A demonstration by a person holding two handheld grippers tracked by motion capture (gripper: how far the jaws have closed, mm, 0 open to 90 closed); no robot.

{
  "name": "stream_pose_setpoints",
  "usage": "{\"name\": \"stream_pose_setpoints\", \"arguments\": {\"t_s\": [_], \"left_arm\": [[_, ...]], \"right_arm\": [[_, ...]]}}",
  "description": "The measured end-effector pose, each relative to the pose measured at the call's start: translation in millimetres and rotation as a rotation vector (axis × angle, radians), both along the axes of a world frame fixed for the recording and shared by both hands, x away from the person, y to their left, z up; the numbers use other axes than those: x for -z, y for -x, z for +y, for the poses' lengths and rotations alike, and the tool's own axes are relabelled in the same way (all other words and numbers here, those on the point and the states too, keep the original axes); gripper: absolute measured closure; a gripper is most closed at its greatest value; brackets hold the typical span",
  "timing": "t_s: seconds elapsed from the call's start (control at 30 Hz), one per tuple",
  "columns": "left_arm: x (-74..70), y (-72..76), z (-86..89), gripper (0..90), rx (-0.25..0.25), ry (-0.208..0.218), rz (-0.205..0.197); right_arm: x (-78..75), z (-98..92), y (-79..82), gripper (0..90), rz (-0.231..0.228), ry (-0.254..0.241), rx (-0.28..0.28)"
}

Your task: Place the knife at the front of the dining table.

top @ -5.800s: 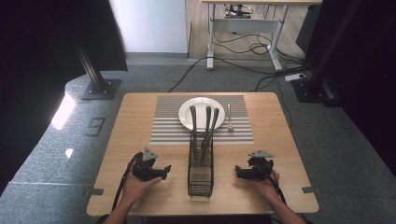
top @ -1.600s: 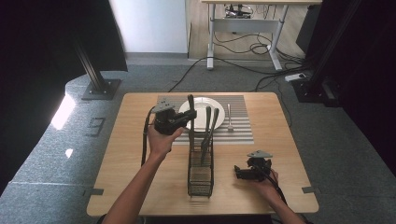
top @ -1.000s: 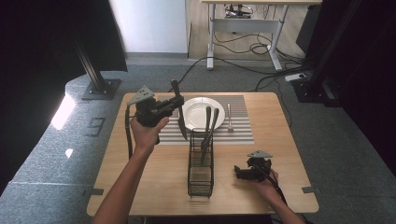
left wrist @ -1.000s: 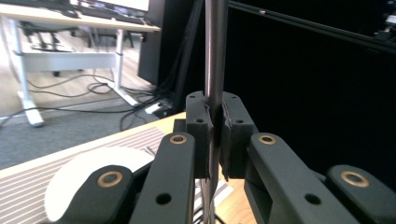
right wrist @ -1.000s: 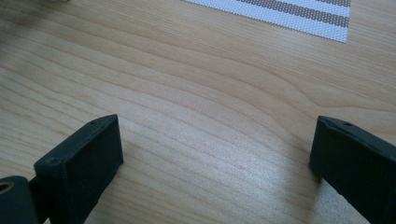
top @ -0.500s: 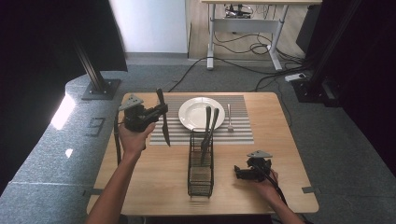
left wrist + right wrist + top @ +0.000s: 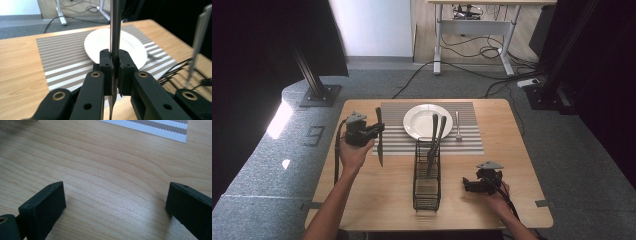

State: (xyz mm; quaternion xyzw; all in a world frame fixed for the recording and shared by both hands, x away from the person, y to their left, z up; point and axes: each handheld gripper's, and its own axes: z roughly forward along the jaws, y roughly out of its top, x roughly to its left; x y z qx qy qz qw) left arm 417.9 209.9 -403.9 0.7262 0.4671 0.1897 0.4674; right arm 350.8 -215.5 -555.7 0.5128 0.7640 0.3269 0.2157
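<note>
Moved further left since a moment ago, the left claw now hangs above the tabletop's left side, at the striped placemat's left edge. It is clenched on a dark knife, held roughly upright with its tip pointing down; in the left gripper view the knife runs straight up between the closed jaws. A white plate sits on the placemat, with a small fork just to its right. Two dark utensil handles stand in a black wire caddy at the tabletop's centre. The right claw rests low near the front right, jaws spread wide apart over bare wood and grasping nothing.
</note>
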Motion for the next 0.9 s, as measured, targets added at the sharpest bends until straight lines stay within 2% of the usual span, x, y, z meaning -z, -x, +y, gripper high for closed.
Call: {"name": "stream_pose_setpoints", "arguments": {"t_s": [0.37,0.47,0.67,0.9], "left_arm": [[11.0,-22.9,-11.6,83.7,-0.015,-0.039,0.047],[14.3,-31.3,-15.2,83.7,-0.017,-0.062,0.058],[19.4,-42.9,-17.2,83.7,-0.032,-0.067,0.069],[33.5,-61.4,-20.3,83.8,-0.038,-0.054,0.115]], "right_arm": [[0.0,0.1,0.1,2.9,0.000,-0.001,-0.003],[0.0,0.1,0.2,3.1,-0.002,-0.001,-0.005],[0.0,0.2,0.0,3.1,-0.001,-0.001,-0.006],[0.0,0.2,-0.2,3.1,-0.001,-0.002,-0.009]]}}
